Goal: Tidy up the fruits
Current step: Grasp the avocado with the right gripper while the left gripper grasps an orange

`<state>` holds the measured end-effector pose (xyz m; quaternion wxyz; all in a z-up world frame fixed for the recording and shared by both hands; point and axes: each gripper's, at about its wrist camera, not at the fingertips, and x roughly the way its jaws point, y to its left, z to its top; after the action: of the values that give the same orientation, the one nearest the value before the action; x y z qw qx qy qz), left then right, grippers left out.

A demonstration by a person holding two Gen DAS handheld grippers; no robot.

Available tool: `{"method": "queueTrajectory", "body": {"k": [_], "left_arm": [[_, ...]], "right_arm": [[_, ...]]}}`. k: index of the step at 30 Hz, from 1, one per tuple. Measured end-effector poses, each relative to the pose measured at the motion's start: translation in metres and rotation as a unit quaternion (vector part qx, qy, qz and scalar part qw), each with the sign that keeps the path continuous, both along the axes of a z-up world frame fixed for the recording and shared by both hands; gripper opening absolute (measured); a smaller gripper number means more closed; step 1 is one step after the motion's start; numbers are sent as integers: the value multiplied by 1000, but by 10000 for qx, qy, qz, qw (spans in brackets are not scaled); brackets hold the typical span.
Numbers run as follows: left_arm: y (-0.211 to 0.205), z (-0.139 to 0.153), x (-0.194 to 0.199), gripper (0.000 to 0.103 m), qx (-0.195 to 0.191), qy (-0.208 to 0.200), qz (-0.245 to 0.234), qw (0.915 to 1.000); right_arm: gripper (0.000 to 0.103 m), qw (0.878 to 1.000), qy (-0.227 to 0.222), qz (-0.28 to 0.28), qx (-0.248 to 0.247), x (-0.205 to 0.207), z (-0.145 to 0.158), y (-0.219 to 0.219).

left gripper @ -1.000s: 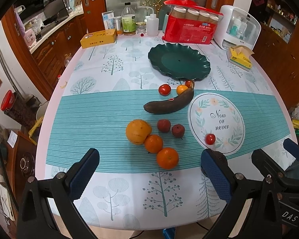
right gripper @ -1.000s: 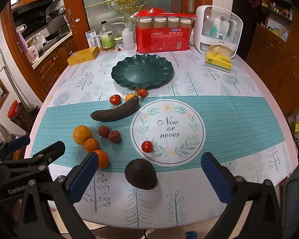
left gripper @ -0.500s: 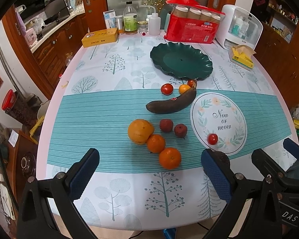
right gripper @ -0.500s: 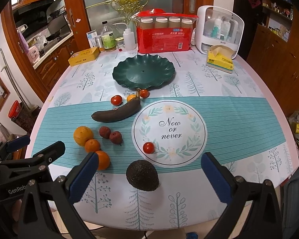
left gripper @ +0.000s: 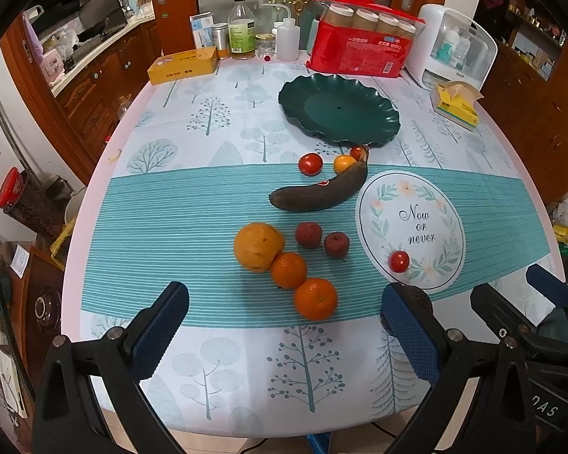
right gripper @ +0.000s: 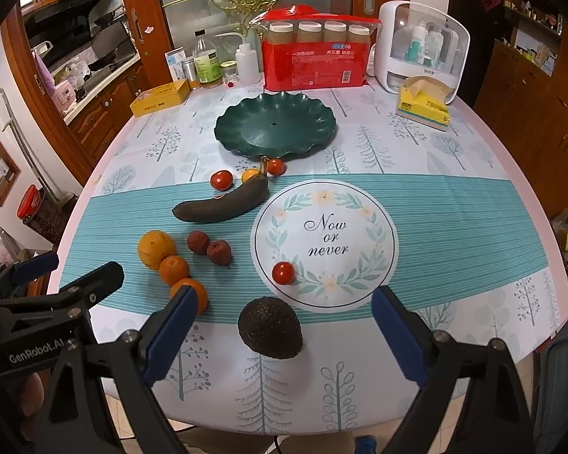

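Observation:
A dark green scalloped plate [left gripper: 339,108] [right gripper: 276,126] stands empty at the back of the table. In front of it lie a dark brown banana [left gripper: 318,193], small tomatoes [left gripper: 310,163], a large orange [left gripper: 258,246], two tangerines [left gripper: 315,299], two dark red lychees [left gripper: 308,234] and a tomato [right gripper: 283,272] on the round mat. A dark avocado [right gripper: 270,327] lies nearest my right gripper [right gripper: 284,340], which is open above it. My left gripper [left gripper: 284,333] is open and empty near the front tangerine.
A red pack of jars [right gripper: 316,55], bottles [right gripper: 207,61], a yellow box [right gripper: 159,96], a tissue box [right gripper: 422,108] and a white cabinet [right gripper: 420,45] line the back edge. The round printed mat [right gripper: 323,240] lies right of the fruit. Wooden cupboards stand left and right.
Both grippers have moved slightly forward and down toward the table. No fruit has moved.

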<state>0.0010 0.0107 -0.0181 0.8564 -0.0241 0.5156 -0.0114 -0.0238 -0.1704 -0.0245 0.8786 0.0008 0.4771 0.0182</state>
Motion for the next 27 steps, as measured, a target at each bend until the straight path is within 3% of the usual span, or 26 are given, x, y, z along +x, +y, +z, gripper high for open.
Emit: {"method": "queueTrajectory", "body": {"k": [22,27], "left_arm": [[-2,-40,16,102,84,684,44,9976],[8,-55,22,101,-84,879,238,9958]], "right_arm": [[94,9965,819,164,46,18,-43,-8],[94,9950,978,206,29,23,-57,-10]]}}
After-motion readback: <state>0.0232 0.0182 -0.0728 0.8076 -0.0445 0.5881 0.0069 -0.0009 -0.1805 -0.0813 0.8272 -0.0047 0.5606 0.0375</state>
